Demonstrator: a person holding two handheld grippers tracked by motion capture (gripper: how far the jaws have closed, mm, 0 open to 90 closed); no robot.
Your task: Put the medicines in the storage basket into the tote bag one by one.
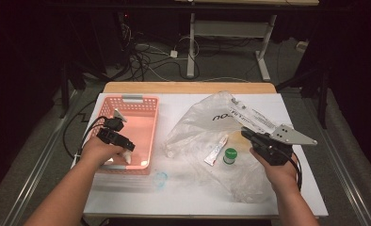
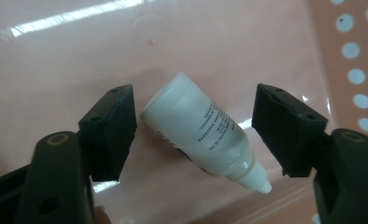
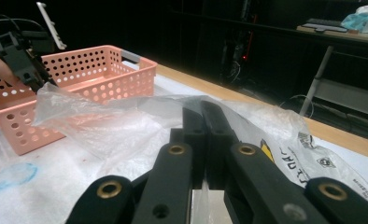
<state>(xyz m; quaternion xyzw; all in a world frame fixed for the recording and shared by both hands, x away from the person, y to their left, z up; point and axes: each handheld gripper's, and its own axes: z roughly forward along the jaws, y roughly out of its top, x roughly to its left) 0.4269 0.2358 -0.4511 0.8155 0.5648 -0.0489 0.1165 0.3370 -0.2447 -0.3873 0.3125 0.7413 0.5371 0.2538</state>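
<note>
One basket (image 1: 139, 104), one plastic bag (image 1: 200, 125), one bottle (image 2: 203, 133), one tube (image 1: 216, 151), one green-capped jar (image 1: 230, 156).

The pink basket (image 1: 143, 101) walled off the counter's (image 1: 197, 193) left side, open only from above. A crumpled plastic bag (image 1: 207, 122) sprawled across the middle toward the right edge, with a tube (image 1: 216, 150) and a green-capped jar (image 1: 230, 156) probably lying inside it. The near edge offered bare room for a pass.

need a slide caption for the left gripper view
Left gripper with open black fingers astride a small white plastic dropper bottle lying on the pink plastic basket's floor.
</note>
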